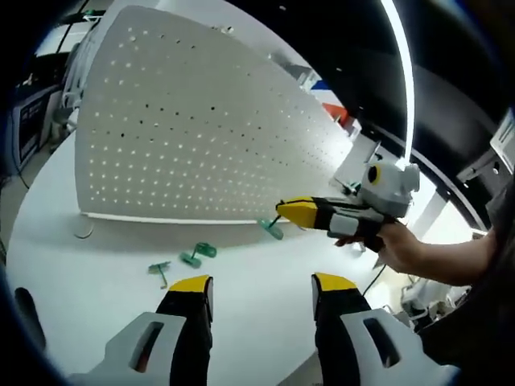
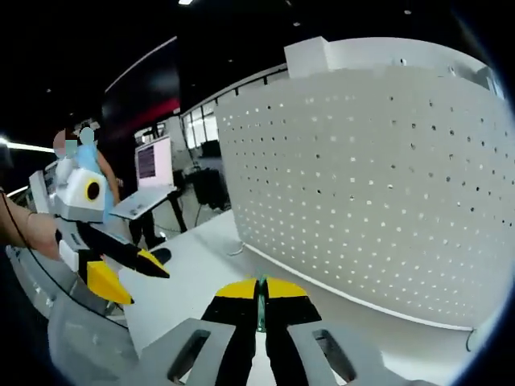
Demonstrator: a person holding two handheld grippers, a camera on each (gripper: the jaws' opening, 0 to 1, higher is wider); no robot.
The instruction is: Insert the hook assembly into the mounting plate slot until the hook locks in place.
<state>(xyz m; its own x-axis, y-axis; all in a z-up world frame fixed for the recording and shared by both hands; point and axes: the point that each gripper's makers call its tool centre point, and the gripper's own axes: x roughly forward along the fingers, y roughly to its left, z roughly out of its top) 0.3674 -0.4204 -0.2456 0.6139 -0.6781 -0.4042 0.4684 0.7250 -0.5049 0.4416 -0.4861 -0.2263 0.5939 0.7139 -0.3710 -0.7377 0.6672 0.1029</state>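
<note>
Fingers on the right gripper (image 2: 259,296) are pressed together on a thin green hook (image 2: 261,305), which stands up between the yellow tips. In the left gripper view, that same gripper (image 1: 283,213) is held by a person's hand (image 1: 400,245) and points at the bottom edge of the white board with holes (image 1: 201,121). The left gripper (image 1: 261,288) has its fingers (image 1: 191,285) wide apart with nothing in them, and it hangs over the white counter (image 1: 96,265).

The hook in the right gripper is near the board but not in a hole yet. The board (image 2: 386,177) stands up on the counter and is full of little holes in rows.

What could go wrong? The hook is very thin, so it could twist or slip in the fingers when it is pushed at the board. The holes are small and all look alike, so the tip could miss and hit the flat part. Then the hook may bend or pop out. A hard push could also make the board slide, since nothing seems to be holding it.

More green hooks lie on the counter in front of the board: one (image 1: 270,228) close to the right gripper's tip, another (image 1: 199,254) in the middle, and one (image 1: 159,270) near the left gripper. They are loose and could get bumped. In the right gripper view a laptop (image 2: 153,173) sits far off, with a person near it. Nothing stands between the hook and the board.
</note>
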